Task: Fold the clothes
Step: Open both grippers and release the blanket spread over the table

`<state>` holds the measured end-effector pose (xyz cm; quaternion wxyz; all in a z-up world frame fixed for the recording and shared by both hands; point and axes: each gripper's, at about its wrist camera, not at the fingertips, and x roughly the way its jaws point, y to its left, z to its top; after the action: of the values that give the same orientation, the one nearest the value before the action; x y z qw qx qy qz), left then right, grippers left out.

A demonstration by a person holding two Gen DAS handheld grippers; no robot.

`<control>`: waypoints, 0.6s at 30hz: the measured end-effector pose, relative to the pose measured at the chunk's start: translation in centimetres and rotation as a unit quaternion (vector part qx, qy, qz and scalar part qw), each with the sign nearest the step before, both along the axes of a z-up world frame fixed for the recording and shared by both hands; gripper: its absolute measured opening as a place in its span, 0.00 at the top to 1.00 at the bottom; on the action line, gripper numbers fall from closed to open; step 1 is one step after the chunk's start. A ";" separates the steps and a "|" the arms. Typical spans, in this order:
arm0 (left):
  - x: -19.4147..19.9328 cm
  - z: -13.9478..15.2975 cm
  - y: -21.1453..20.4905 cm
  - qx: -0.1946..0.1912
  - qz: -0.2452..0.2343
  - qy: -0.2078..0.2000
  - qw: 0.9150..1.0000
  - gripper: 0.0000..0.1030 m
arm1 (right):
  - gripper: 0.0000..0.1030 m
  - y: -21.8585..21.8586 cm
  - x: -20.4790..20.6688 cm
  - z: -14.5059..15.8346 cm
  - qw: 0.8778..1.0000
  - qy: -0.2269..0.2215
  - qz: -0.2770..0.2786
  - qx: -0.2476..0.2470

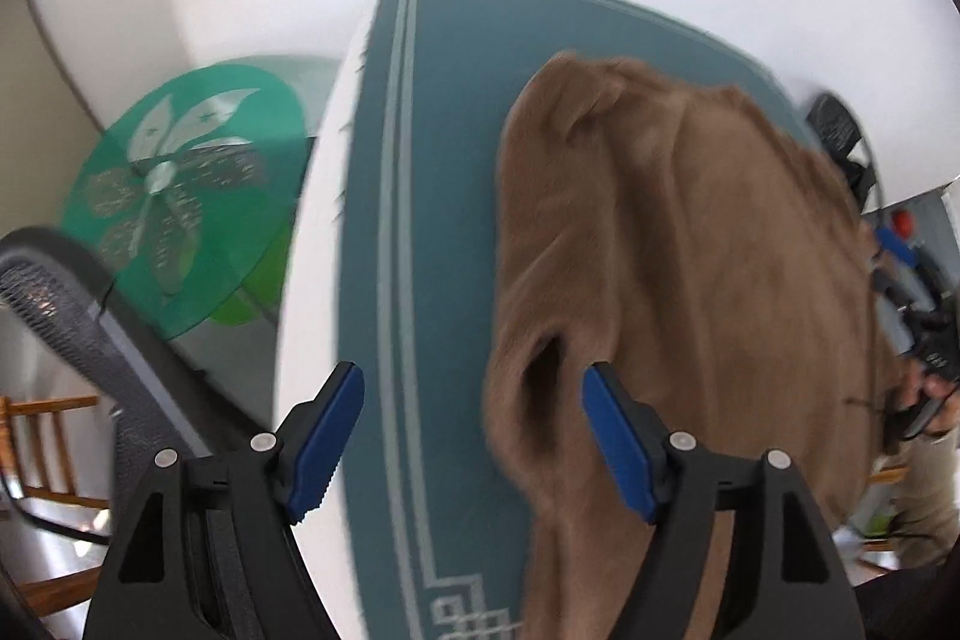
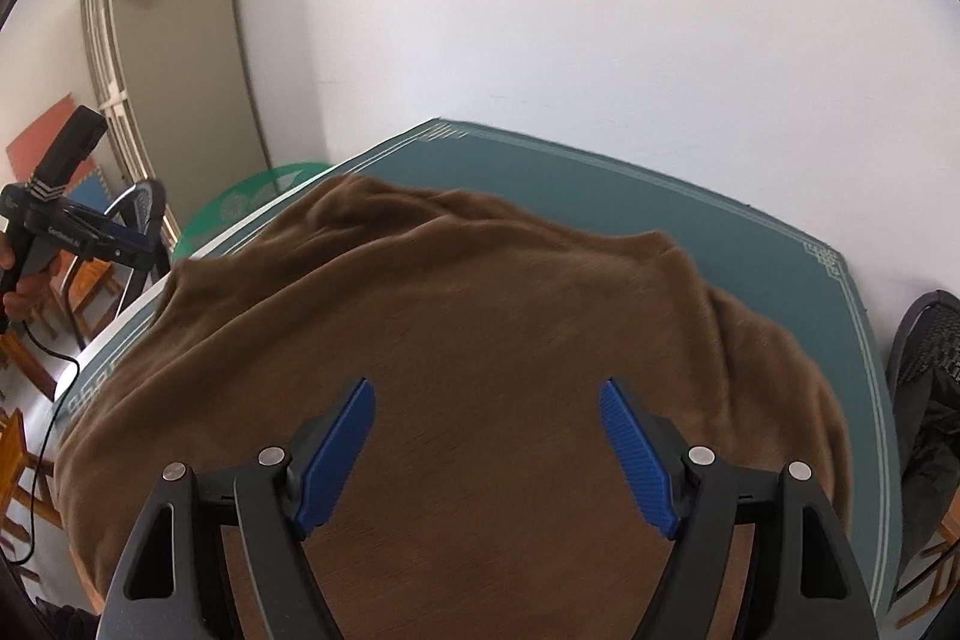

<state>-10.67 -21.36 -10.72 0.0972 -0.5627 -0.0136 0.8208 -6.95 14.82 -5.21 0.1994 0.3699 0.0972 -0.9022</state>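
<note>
A brown garment [image 1: 690, 280] lies spread on a teal cloth [image 1: 432, 160] that covers a white table [image 1: 312, 280]. My left gripper [image 1: 474, 382] is open above the garment's left edge, where a sleeve opening shows, and nothing is between its blue pads [image 1: 618, 442]. From the right wrist view, the brown garment [image 2: 480, 316] fills the middle of the teal cloth [image 2: 750, 232]. My right gripper [image 2: 487, 388] hovers open over it, holding nothing. A hand [image 2: 18, 292] holds the left gripper's handle at the far left edge of that view.
A green round disc with a white flower pattern [image 1: 180, 196] stands beyond the table's left side, beside a black mesh chair [image 1: 60, 304]. Wooden chairs [image 2: 24, 460] and a grey cabinet [image 2: 168, 70] are at the left. Another dark chair [image 2: 924, 340] is at the right.
</note>
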 end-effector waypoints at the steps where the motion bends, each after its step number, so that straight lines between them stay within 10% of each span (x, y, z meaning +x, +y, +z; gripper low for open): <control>1: 0.5 -0.4 -0.1 -0.001 0.002 0.000 1.000 0.23 | 0.23 -0.6 0.5 -0.4 1.000 -0.004 0.003 0.000; 18: 0.4 -5.1 1.6 0.081 0.031 0.041 0.995 0.26 | 0.23 -2.0 3.3 -6.8 0.997 -0.062 -0.050 -0.022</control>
<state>-10.26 -19.72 -15.80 0.1177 -0.5180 -0.0931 0.8421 -3.66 12.81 -12.05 0.1680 0.4246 0.0464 -0.8884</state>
